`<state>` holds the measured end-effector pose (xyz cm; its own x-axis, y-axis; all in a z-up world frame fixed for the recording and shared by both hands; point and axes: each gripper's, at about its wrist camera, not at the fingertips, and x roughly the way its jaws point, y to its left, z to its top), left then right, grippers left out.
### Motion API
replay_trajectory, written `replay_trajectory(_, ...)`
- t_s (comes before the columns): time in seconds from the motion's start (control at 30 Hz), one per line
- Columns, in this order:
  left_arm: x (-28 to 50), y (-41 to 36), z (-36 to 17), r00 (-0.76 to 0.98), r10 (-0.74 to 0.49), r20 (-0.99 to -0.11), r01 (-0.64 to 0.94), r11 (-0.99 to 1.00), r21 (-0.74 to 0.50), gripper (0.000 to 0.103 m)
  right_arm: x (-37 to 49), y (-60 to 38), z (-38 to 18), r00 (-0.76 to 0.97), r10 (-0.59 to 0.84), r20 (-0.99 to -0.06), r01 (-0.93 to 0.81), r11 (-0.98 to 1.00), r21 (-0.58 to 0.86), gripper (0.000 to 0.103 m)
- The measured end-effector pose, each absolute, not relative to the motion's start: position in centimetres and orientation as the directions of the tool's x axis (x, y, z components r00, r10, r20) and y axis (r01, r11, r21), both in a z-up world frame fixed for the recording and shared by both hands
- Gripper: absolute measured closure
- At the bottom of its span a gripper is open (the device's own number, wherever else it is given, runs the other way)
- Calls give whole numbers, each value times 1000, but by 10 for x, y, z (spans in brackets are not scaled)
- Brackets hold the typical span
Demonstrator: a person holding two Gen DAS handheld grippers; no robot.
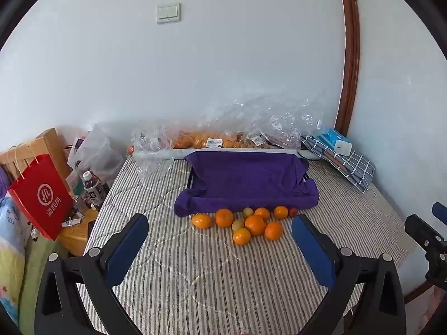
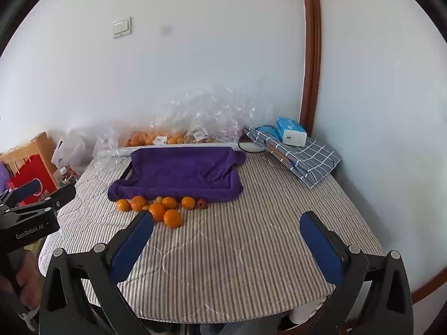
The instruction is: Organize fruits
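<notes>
Orange fruits (image 1: 245, 224) at 12 o'clock: round, firm, roll easily; grip across middle. Left gripper (image 1: 220, 223), right gripper (image 2: 226, 220) both gape apart, empty.

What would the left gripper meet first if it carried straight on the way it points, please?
Probably the cluster of oranges, lying between the open left gripper fingers' line and the purple cloth; depth is uncertain.

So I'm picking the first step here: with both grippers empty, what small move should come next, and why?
Probably ease the left gripper forward and down toward the nearest orange. Both it and the right gripper stand open and empty above the striped cloth, and all the loose fruit lies in front of the purple-lined tray, with none visible inside it.
</notes>
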<state>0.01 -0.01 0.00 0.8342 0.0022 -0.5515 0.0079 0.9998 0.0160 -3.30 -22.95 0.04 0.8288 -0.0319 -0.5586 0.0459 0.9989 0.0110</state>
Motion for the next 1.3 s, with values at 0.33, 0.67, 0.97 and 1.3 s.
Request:
replay_trajectory(0.33,1,1,6,833,14,-553,-11,1000,9,0,-30,-223,-7,818,-25,-575,35,999,6,0)
replay_trajectory(0.67,0,5,4,829,11,-559,-17,1000,-6,0,-34,-218,-4,819,-23,-573,45,999,24,0)
replay_trajectory(0.97,-2,7,4,830,11,-558,-17,1000,-5,0,-35,-218,-3,818,-12,-575,41,998,37,0)
replay_trajectory(1.3,-3,7,4,831,10,-557,-17,1000,-9,0,-36,-217,-2,820,-10,-572,38,999,37,0)
